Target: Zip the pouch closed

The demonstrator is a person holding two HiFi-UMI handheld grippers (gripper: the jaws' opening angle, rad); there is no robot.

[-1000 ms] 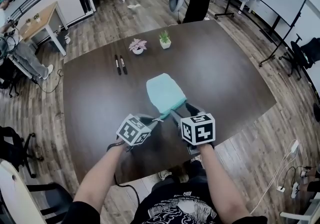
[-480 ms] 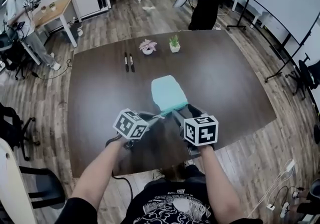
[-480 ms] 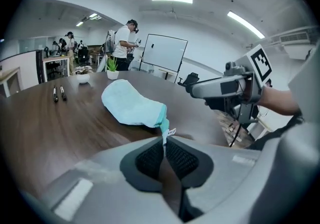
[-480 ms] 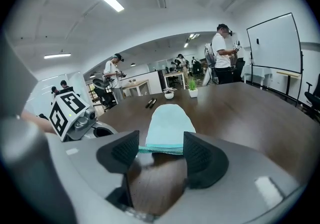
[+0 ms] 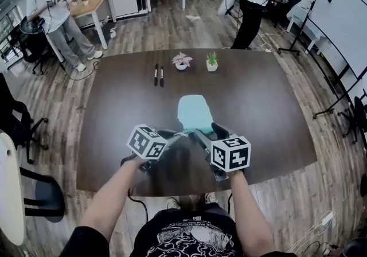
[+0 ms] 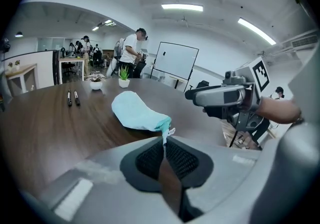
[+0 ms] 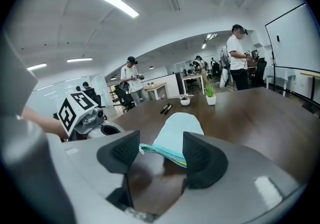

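Mint fabric pouch (image 5: 194, 113) lies on the dark table (image 5: 264, 106), zipper edge nearest, seemingly lifted slightly.

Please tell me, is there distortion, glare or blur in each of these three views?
Head view: evenly lit and sharp, though the table edges bow outward. Left gripper view: strong fisheye with dark corners; the pouch is sharp, the left hand-held gripper near the lens is soft. Right gripper view: same fisheye; ceiling lights glare white.
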